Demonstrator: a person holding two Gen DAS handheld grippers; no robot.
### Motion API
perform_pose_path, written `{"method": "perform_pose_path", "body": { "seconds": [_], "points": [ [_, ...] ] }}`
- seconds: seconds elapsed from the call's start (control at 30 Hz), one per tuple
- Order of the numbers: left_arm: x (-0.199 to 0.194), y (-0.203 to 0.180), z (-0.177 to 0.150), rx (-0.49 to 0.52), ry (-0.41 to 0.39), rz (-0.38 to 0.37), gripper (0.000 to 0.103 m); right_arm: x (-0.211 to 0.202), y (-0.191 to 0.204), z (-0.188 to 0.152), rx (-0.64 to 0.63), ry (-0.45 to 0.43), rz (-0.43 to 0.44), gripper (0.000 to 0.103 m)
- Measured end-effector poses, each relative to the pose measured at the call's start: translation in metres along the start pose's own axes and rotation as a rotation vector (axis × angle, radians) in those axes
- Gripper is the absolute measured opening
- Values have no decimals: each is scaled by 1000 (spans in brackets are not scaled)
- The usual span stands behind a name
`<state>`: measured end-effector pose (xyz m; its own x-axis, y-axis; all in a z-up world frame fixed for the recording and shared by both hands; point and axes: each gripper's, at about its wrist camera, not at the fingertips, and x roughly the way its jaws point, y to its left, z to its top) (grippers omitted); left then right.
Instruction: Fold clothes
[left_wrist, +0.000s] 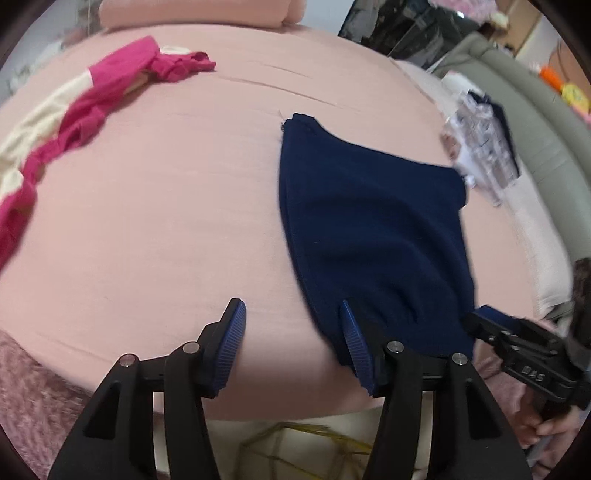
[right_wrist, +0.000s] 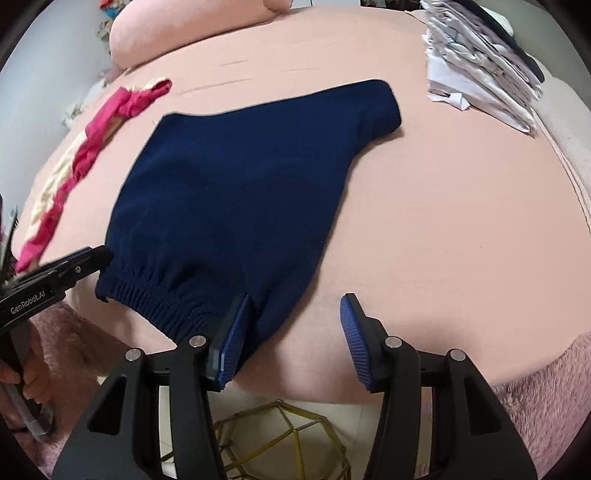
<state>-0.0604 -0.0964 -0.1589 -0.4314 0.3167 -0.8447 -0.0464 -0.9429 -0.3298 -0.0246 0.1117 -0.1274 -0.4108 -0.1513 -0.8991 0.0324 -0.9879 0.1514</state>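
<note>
Folded navy blue shorts (left_wrist: 373, 236) lie flat on the pink bed (left_wrist: 166, 206), elastic waistband toward me; they also show in the right wrist view (right_wrist: 236, 199). My left gripper (left_wrist: 293, 332) is open at the waistband's left corner, its right finger (left_wrist: 352, 334) against the cloth. My right gripper (right_wrist: 295, 325) is open at the waistband's right corner, its left finger (right_wrist: 234, 332) over the cloth edge. Each gripper shows in the other's view, the right (left_wrist: 491, 325) and the left (right_wrist: 88, 258).
A pink and cream garment (left_wrist: 74, 110) lies crumpled at the bed's far left, also in the right wrist view (right_wrist: 92, 147). A stack of white folded clothes (right_wrist: 484, 70) sits at the far right. A gold wire frame (right_wrist: 280, 439) stands below the bed edge. A pink pillow (right_wrist: 177, 33) lies at the head.
</note>
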Motion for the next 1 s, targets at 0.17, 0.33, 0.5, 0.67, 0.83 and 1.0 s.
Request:
{"method": "perform_pose_path", "body": {
  "seconds": [0.17,0.33,0.5,0.67,0.83,1.0],
  "points": [
    [2,-17,-9,25,21,-86,54,-2,6,2,-26,-14,-22,51],
    [8,-29,-13,58,30,-13,59,1,4,3,-36,8,-56,52],
    [3,-19,-12,3,29,-43,58,4,-5,6,-11,29,-57,56],
    [12,-29,-12,6,65,-146,58,0,-18,9,60,67,120,57],
    [23,-31,-9,-3,65,-138,58,8,-18,8,45,82,132,59],
    [22,-32,-9,-21,48,-171,41,11,-11,9,19,80,170,56]
  ]
}}
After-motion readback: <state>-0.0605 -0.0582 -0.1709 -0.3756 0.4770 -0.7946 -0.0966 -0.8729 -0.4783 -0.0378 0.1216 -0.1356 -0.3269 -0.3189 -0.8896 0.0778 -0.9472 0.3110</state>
